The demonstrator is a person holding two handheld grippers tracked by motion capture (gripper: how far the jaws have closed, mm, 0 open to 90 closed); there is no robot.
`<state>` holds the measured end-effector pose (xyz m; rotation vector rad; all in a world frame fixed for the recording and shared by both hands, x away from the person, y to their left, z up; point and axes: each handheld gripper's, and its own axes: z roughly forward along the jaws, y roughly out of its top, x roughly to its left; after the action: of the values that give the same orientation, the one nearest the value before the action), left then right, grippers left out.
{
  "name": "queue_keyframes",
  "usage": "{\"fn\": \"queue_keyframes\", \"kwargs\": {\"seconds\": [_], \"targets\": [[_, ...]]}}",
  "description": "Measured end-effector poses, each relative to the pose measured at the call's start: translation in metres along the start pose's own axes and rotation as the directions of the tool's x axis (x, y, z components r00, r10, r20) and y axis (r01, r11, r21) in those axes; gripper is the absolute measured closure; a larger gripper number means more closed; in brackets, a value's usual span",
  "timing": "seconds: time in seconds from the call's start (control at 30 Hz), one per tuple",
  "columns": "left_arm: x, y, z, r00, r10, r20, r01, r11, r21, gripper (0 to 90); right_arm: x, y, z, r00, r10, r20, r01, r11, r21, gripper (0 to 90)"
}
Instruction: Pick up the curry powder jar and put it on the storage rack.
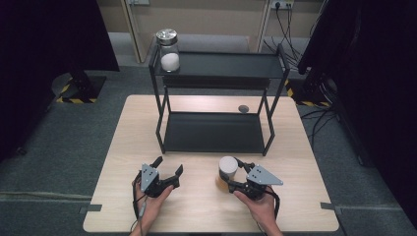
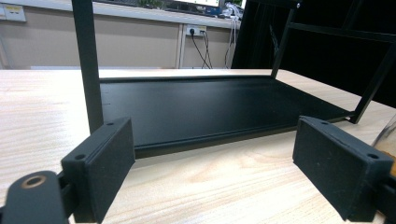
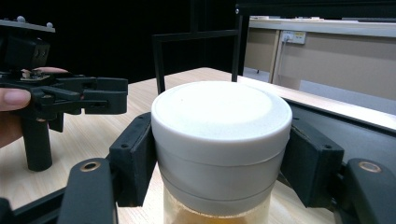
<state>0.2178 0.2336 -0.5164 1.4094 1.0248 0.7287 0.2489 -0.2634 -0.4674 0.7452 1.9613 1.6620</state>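
**Right gripper clamped on a white-lidded jar at the table's front**

The right gripper [image 1: 235,175] has its two jaws pressed against opposite sides of the white lid [image 3: 219,122] of a jar [image 1: 227,173]; the pads [image 3: 134,157] bear on the lid's wall. The jar stands upright on the wooden table [image 1: 295,196], just in front of the lower shelf of a black rack [image 1: 214,132], with amber contents visible under the lid. The left gripper [image 1: 168,166] rests beside it, well apart, its jaws spread wide with nothing between them, pointing toward the rack. On the rack's top shelf, at its left end, stands a glass jar with a metal lid [image 1: 168,50].
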Motion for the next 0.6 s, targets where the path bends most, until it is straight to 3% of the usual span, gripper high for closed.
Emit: {"fn": "queue_keyframes", "kwargs": {"seconds": [0.2, 0.6], "targets": [[0.000, 0.000, 0.000, 1.0000, -0.001, 0.001, 0.001, 1.0000, 0.000, 12.4, 0.004, 0.003, -0.004, 0.9996, -0.007, 0.026, 0.007, 1.000, 0.004, 33.9], [-0.001, 0.001, 0.000, 0.9999, 0.011, 0.000, -0.011, 0.9999, 0.004, 12.5, 0.006, 0.020, -0.028, 0.9933, -0.011, 0.115, 0.021, 0.996, -0.083, 34.0]]}}
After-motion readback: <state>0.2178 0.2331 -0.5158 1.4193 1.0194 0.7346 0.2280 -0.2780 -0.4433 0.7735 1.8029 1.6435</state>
